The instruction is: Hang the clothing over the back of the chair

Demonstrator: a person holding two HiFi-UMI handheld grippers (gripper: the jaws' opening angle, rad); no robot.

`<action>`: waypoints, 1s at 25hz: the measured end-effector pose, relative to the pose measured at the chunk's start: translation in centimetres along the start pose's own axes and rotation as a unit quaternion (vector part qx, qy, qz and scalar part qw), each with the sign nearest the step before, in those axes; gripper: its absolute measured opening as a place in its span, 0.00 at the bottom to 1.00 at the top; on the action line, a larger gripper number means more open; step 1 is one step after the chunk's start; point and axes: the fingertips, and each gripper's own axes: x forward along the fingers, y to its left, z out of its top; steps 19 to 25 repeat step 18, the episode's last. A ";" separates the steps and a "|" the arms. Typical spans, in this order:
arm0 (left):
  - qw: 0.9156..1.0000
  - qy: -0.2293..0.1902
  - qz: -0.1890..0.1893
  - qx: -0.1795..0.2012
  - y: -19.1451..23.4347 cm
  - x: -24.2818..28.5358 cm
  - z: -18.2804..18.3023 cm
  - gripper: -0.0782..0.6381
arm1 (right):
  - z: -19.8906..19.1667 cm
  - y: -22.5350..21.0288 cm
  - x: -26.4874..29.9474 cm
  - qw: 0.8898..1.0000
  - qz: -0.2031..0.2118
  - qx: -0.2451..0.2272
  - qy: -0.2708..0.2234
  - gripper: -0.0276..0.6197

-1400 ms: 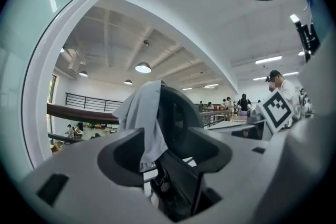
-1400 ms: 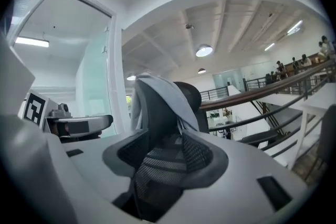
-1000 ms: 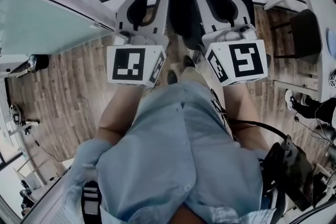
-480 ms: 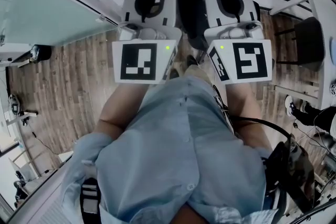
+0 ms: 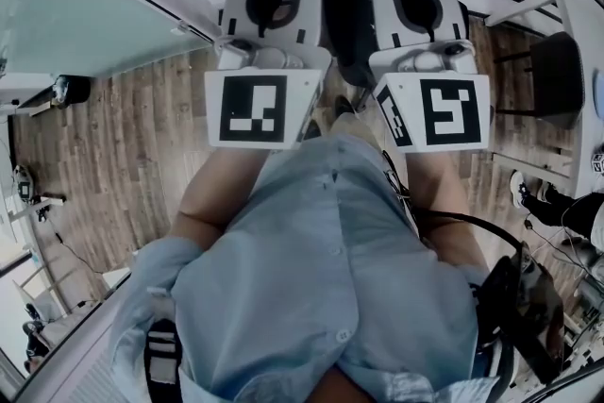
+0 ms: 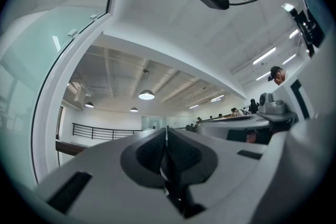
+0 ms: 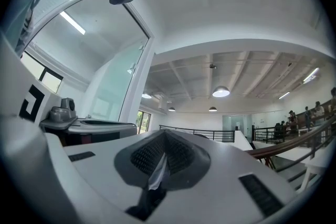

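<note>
We look steeply down at a wood floor (image 5: 113,165), with a glass wall (image 5: 75,24) upper left. A person's pale blue shirt (image 5: 321,278) fills the lower middle, and bare forearms run up from it to the two marker cubes.

The left gripper (image 6: 166,131) and right gripper (image 7: 165,134) sit side by side, level with each other, and point away from the body. Both gripper views look up at a white ceiling with round lamps (image 7: 220,92).

The clothing (image 5: 347,24) is dark. It hangs in the gap between the two grippers, clear of the floor.

Right jaws are pressed together on it, with a pale sliver of cloth (image 7: 157,176) in the seam and dark cloth bunched below. Left jaws are also pressed together, with a thin pale edge in the seam and dark cloth at its base, so we read both as clamped on the clothing.

A dark chair (image 5: 552,61) stands at far right beside a white table (image 5: 578,5), well apart from both grippers and the clothing.
</note>
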 end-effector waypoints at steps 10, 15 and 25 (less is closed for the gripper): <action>1.000 0.004 0.003 0.002 -0.1 0.6 -0.3 0.14 | -0.3 -0.3 0.3 1.000 0.006 0.001 0.001 0.06; 1.000 0.004 0.003 0.001 -0.1 0.7 -0.2 0.14 | -0.2 -0.3 0.5 1.000 0.007 0.000 0.002 0.06; 1.000 0.005 0.003 0.000 -0.1 0.9 -0.3 0.14 | -0.2 -0.4 0.6 1.000 0.008 0.001 0.002 0.06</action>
